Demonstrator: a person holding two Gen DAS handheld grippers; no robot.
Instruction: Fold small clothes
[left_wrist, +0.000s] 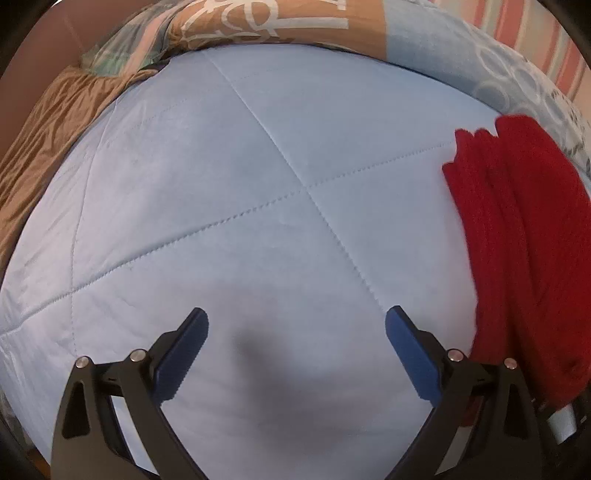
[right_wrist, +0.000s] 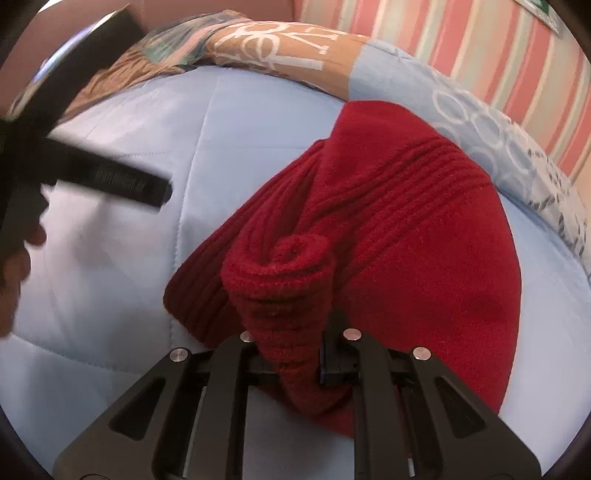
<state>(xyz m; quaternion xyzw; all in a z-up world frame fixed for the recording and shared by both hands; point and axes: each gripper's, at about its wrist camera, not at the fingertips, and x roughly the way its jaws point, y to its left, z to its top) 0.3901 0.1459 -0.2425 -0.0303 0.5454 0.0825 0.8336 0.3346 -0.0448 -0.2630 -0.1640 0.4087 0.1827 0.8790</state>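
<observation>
A red knit garment (right_wrist: 399, 236) lies bunched on a light blue quilt (right_wrist: 122, 266). My right gripper (right_wrist: 291, 354) is shut on a rolled edge of the garment, which hides its fingertips. In the left wrist view the garment (left_wrist: 524, 236) lies at the right edge. My left gripper (left_wrist: 295, 328) is open and empty above bare quilt (left_wrist: 229, 192), left of the garment. It also shows as a blurred dark shape (right_wrist: 110, 181) at the left of the right wrist view.
Patterned bedding (left_wrist: 266, 22) lies along the far edge of the quilt. A brown satin cloth (left_wrist: 51, 140) lies at the far left. A striped pink wall (right_wrist: 480, 44) stands behind the bed at the right.
</observation>
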